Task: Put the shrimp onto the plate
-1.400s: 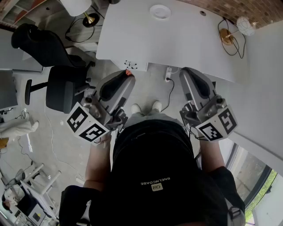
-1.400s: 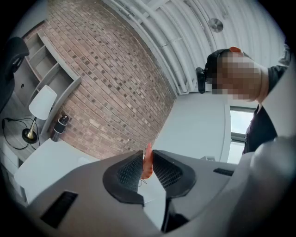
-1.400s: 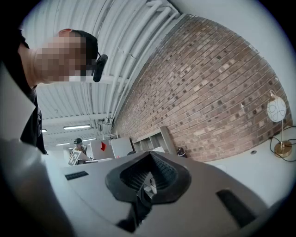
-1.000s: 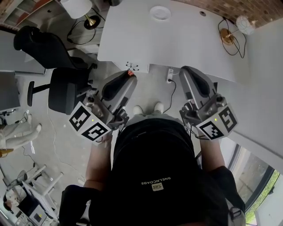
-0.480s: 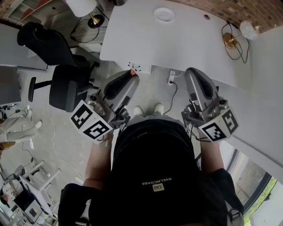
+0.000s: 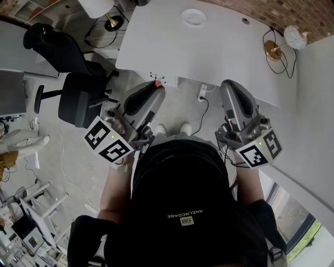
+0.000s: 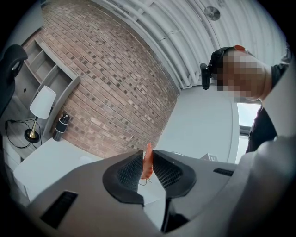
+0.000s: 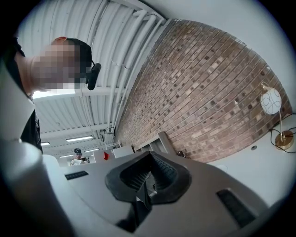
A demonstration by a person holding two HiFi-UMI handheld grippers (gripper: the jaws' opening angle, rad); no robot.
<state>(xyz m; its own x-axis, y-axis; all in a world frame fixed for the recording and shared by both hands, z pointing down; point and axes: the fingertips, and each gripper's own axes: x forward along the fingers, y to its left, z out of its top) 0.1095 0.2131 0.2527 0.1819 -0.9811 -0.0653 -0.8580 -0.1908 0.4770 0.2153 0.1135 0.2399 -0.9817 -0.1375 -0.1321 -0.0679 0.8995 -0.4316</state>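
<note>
In the head view a small white plate [image 6: 193,16] sits at the far side of the white table [image 6: 224,57]. My left gripper [image 6: 157,85] is held low in front of the body, just short of the table's near edge, and is shut on an orange shrimp [image 6: 158,83]. In the left gripper view the shrimp [image 7: 147,163] stands upright, pinched between the dark ribbed pads [image 7: 131,172]. My right gripper [image 6: 230,84] hovers beside it at the same height; its jaws [image 8: 147,179] are pressed together with nothing between them.
Black office chairs [image 6: 78,101] stand on the floor at the left. A brass lamp with a round globe [image 6: 293,37] sits off the table's right end, and another lamp [image 6: 99,8] at the far left. A power strip and cable [image 6: 202,94] lie under the table edge.
The left gripper with the shrimp has crept a little up and right toward the table edge. The right gripper has barely moved. Both stay shut.
</note>
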